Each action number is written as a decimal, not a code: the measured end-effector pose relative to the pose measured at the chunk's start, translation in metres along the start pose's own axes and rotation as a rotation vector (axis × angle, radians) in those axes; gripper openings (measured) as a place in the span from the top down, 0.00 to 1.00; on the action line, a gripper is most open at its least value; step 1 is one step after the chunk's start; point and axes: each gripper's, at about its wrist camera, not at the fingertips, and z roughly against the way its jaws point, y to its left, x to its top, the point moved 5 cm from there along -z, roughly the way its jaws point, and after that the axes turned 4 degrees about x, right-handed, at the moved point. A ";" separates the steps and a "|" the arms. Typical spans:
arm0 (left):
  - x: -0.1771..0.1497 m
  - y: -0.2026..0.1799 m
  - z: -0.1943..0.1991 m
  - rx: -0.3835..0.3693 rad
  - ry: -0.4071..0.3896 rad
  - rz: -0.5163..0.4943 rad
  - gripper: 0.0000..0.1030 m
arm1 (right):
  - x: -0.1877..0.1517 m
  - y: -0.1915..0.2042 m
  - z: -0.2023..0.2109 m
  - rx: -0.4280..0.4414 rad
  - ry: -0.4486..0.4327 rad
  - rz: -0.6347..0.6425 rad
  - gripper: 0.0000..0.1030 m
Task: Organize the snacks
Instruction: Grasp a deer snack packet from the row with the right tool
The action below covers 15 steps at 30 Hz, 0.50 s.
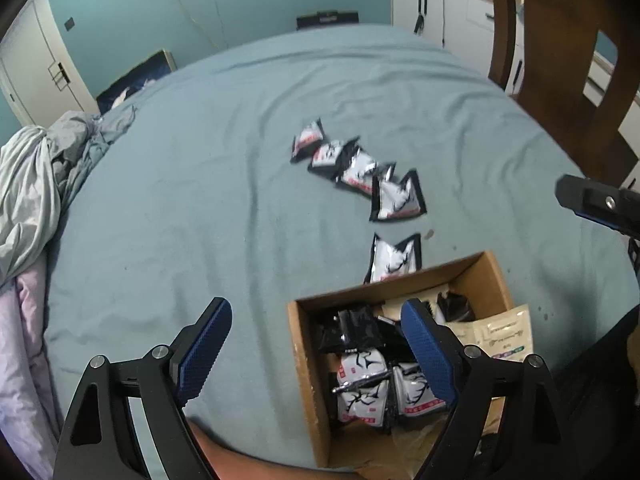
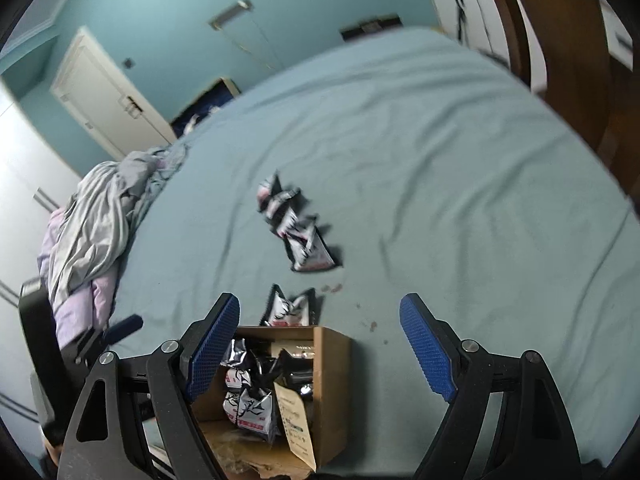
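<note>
I see the teal-sheeted bed (image 1: 200, 200) under teal walls (image 1: 132, 8), crumpled grey bedding (image 1: 36, 184) at its left edge; both grippers' fingers (image 1: 206, 350) (image 2: 214, 350) apart.

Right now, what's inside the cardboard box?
The cardboard box holds black-and-white snack packets and a beige packet. Whatever lies beneath them is covered.

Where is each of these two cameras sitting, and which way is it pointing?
Left wrist: on the left gripper, looking forward and down over the cardboard box and the bed; its own open blue fingers show, plus the other gripper's tip at the right edge.
Right wrist: on the right gripper, to the right of the box, facing the same way; open fingers show.
Shared: box, loose snack packets, bed.
</note>
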 end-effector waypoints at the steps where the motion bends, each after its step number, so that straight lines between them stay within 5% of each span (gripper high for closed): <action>1: -0.001 -0.001 -0.003 -0.002 0.015 -0.001 0.15 | 0.002 -0.002 -0.007 0.011 0.028 -0.020 0.20; 9: 0.000 -0.004 -0.021 -0.036 0.085 0.003 0.15 | 0.034 0.003 -0.063 -0.032 0.165 -0.003 0.20; 15: 0.001 -0.005 -0.026 -0.047 0.106 0.008 0.15 | 0.042 0.024 -0.121 0.015 0.365 0.039 0.20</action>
